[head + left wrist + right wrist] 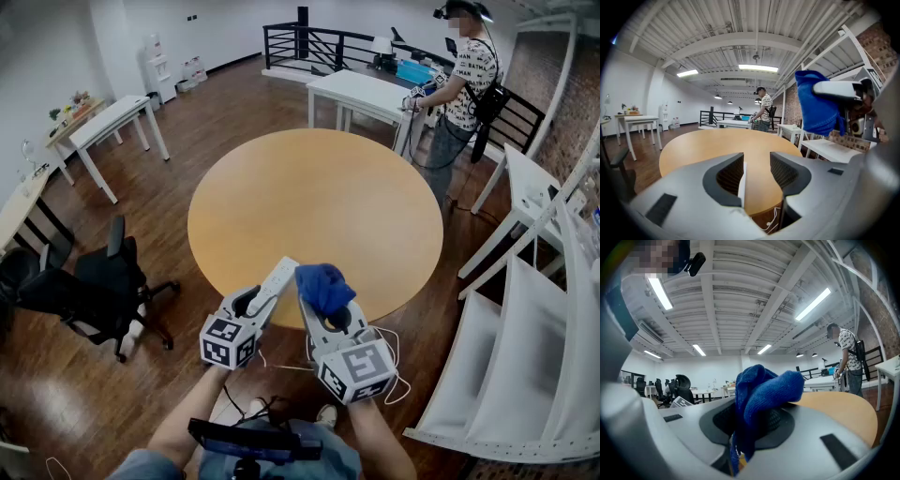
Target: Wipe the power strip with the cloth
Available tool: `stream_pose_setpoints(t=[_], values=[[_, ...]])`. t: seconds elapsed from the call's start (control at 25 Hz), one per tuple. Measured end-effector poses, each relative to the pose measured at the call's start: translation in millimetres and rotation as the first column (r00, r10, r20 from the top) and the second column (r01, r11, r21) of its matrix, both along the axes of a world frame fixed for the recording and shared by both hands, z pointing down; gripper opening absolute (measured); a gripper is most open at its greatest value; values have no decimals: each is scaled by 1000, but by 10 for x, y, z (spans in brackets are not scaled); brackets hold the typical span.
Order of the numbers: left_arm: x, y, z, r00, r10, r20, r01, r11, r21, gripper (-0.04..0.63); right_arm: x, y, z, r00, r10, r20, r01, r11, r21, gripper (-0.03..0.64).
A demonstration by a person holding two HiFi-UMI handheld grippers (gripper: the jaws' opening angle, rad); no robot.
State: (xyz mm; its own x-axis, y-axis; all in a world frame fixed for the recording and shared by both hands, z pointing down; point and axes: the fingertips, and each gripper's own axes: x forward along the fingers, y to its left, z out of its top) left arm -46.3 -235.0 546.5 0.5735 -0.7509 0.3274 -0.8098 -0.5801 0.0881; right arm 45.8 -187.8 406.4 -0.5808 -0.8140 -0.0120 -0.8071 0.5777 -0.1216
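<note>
1. nearest me in the head view, low in the frame, the left gripper (pixel 255 298) and the right gripper (pixel 328 309) sit side by side just off the near edge of the round wooden table (pixel 319 206).
2. the right gripper's own view shows its jaws closed on the blue cloth (pixel 764 394), which bunches up out of the pads. the power strip does not show in that view.
3. the left gripper's own view shows its jaws moderately apart. only a thin white edge of the power strip (pixel 741 180) shows there, lying against the left-hand pad with a clear gap to the other pad, so i see no squeeze on it.
4. only the head view gives the strip's full length, slanting up and right from the left jaws to just over the table's near edge, beside the cloth.
5. the left gripper view catches the cloth in the upper right of its frame.
6. a black office chair (pixel 98 286) stands at lower left in the head view.
7. farthest off, at upper right, a person (pixel 466 84) stands by a white table (pixel 361 94).
</note>
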Motion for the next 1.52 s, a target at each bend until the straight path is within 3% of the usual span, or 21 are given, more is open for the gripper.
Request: stream_pose_setpoints(t=[0.32, 0.52, 1.36, 1.52], values=[[-231, -249, 621, 997, -76, -25, 74, 994, -83, 272, -51, 2, 33, 1000, -6, -14, 6, 1000, -8, 72], [-281, -293, 941, 994, -106, 14, 107, 988, -113, 302, -66, -17, 2, 1000, -7, -14, 7, 1000, -5, 72], [-264, -548, 1388, 978, -172, 121, 183, 979, -92, 313, -39, -209, 170, 999, -19, -31, 17, 999, -45, 72], [-207, -537, 1407, 963, -176, 205, 189, 981, -44, 321, -12, -232, 193, 1000, -17, -26, 15, 999, -52, 72]])
